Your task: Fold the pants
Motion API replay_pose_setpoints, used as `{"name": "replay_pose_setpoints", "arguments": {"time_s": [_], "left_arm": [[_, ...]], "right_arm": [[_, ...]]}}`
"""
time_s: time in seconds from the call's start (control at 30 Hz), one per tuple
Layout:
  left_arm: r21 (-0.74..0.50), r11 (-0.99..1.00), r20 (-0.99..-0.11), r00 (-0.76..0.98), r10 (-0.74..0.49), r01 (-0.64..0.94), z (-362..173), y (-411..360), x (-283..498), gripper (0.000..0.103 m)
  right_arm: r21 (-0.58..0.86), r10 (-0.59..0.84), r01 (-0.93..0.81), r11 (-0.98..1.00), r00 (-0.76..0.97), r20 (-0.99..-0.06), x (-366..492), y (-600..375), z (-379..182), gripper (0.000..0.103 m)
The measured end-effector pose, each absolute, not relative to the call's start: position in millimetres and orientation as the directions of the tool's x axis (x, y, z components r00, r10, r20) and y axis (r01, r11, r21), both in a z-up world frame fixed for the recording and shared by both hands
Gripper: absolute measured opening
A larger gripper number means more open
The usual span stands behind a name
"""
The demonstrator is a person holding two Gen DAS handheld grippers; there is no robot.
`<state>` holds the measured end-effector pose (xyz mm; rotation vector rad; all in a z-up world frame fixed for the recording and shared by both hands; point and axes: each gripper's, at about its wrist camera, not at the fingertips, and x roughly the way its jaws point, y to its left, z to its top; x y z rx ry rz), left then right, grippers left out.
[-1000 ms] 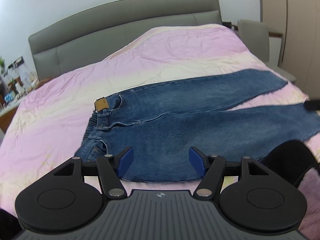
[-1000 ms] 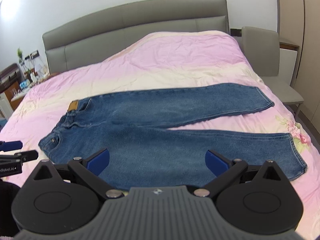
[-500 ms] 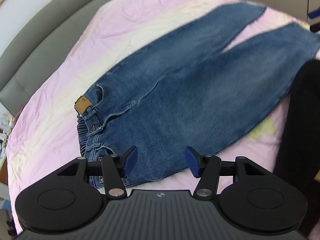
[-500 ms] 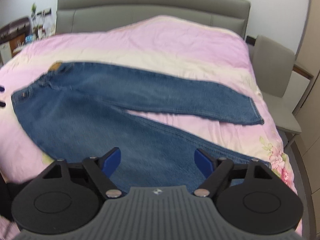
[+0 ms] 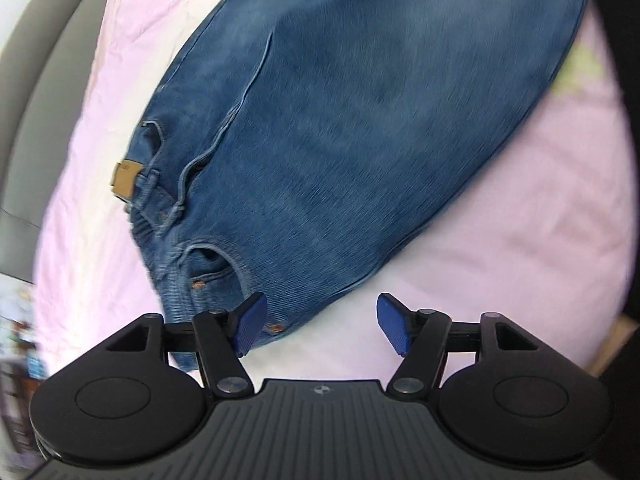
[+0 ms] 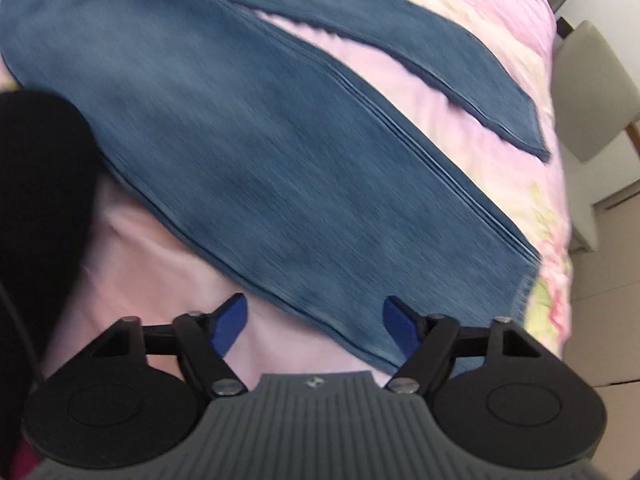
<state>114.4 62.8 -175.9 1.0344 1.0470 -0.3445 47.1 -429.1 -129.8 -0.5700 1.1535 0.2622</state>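
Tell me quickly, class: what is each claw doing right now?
Left claw: open, holding nothing, over the waist corner of the jeans.
Right claw: open, holding nothing, over the near leg's edge.

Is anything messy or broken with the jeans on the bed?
Nothing looks broken or spilled. The jeans lie flat on the pink bedspread, legs spread apart in a V, not yet folded. Both pictures are blurry, so small flaws could be missed.

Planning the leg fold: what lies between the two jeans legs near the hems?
In the right wrist view, only bare pink bedspread shows between the near leg and far leg.
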Motion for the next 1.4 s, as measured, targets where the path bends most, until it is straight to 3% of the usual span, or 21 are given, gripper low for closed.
{"name": "replay_pose_setpoints", "arguments": {"time_s": [0.2,0.3,0.4,0.5,0.57,0.83,1.13,1.4], "left_arm": [[0.650,0.370,-0.760,0.575,0.304,0.663,-214,53,113,0.075],[0.666,0.378,-0.745,0.593,0.305,0.643,-218,48,117,0.066],[0.654,0.412,-0.755,0.581,0.304,0.635,-218,45,121,0.053],[0.676,0.418,-0.734,0.604,0.309,0.607,-215,43,117,0.038],[0.705,0.424,-0.703,0.636,0.318,0.568,-209,40,113,0.027],[0.626,0.692,-0.683,0.680,0.266,0.358,-139,47,132,0.022],[0.546,0.797,-0.688,0.681,0.251,0.259,-65,59,177,0.022],[0.508,0.830,-0.714,0.652,0.255,0.231,-34,60,264,0.022]], "right_arm": [[-0.352,-0.155,-0.461,0.815,0.410,-0.899,50,-451,-145,0.075],[-0.380,-0.158,-0.485,0.788,0.437,-0.885,47,-450,-149,0.069],[-0.395,-0.154,-0.515,0.760,0.448,-0.881,46,-444,-148,0.039],[-0.416,-0.161,-0.545,0.728,0.453,-0.877,43,-439,-146,0.020],[-0.438,-0.177,-0.536,0.722,0.470,-0.865,42,-436,-140,0.013],[-0.525,-0.197,-0.421,0.740,0.611,-0.767,45,-428,-75,0.005],[-0.569,-0.231,-0.305,0.764,0.693,-0.682,112,-432,6,0.000],[-0.614,-0.278,-0.308,0.727,0.684,-0.674,216,-423,13,0.000]]}}
